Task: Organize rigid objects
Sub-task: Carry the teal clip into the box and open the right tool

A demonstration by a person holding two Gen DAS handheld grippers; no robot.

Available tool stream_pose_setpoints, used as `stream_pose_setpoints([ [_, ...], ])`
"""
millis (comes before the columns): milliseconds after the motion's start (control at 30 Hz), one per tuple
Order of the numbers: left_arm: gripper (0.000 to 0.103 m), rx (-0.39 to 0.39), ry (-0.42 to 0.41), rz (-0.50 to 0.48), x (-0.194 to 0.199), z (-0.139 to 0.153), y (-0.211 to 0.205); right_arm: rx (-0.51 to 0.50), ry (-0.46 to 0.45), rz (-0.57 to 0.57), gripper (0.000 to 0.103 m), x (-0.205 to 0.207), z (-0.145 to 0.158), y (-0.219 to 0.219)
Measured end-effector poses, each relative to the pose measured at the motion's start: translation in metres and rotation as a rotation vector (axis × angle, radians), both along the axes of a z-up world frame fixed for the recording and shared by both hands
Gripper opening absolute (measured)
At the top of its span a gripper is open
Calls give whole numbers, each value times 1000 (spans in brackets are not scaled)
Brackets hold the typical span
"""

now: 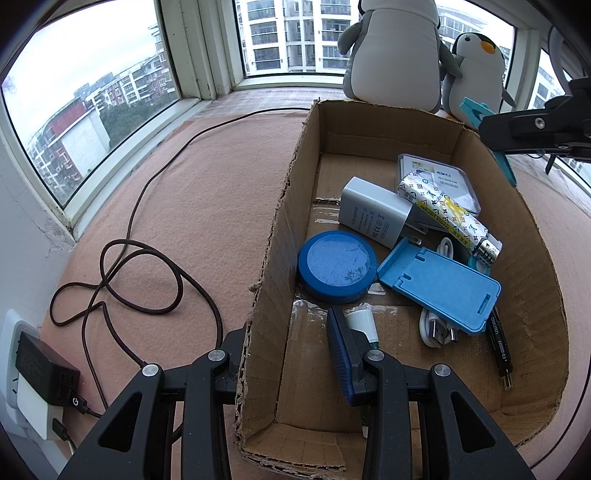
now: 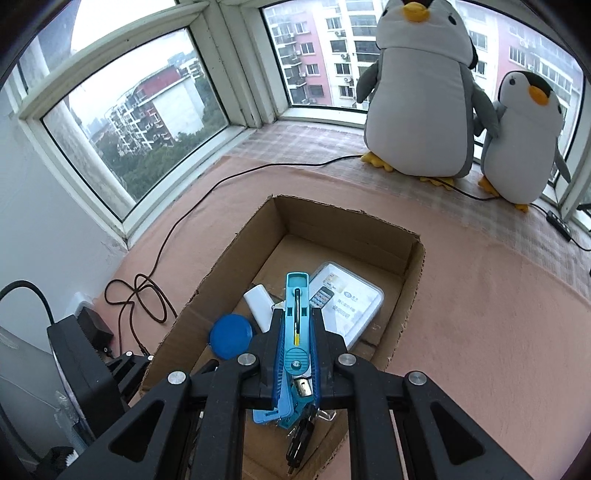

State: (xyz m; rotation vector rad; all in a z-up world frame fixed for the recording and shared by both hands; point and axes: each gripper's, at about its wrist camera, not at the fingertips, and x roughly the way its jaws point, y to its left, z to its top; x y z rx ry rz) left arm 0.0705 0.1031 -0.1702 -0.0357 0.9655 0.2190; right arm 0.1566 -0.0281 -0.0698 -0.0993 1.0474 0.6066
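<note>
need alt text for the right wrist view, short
The right claw is shut on a light blue utility knife, held above an open cardboard box on a pink blanket. In the box lie a blue round tin, a white charger and a clear plastic case; two plush penguins stand by the window.

Adapter (image 1: 373, 216) in box (image 1: 532, 280) — left

Bay window (image 2: 140, 122) over pink-carpeted ledge (image 1: 207, 177), grey daylight, apartment blocks (image 1: 295, 33) outside.

Big penguin (image 1: 395, 55) head cut off; pen (image 1: 500, 350) partly under stand (image 1: 439, 284).
</note>
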Motion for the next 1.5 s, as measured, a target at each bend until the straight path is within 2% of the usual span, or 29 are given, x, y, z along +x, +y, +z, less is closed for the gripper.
stream_pose_setpoints([
  [600, 37, -1, -1, 0, 0, 0, 0, -24, 1, 37, 11, 5, -7, 11],
  [667, 37, -1, -1, 0, 0, 0, 0, -36, -2, 36, 23, 5, -9, 13],
  [700, 37, 0, -1, 0, 0, 0, 0, -38, -5, 34, 38, 5, -9, 13],
  [767, 37, -1, -1, 0, 0, 0, 0, -30, -11, 31, 52, 4, -9, 12],
  [867, 37, 0, -1, 0, 0, 0, 0, -31, -17, 27, 59, 5, -8, 12],
  [900, 37, 0, -1, 0, 0, 0, 0, -31, -17, 26, 66, 5, -8, 12],
  [1133, 37, -1, -2, 0, 0, 0, 0, -29, -16, 35, 70, 4, -9, 14],
  [1500, 37, -1, -1, 0, 0, -1, 0, -15, -5, 8, 71, 1, -8, 1],
])
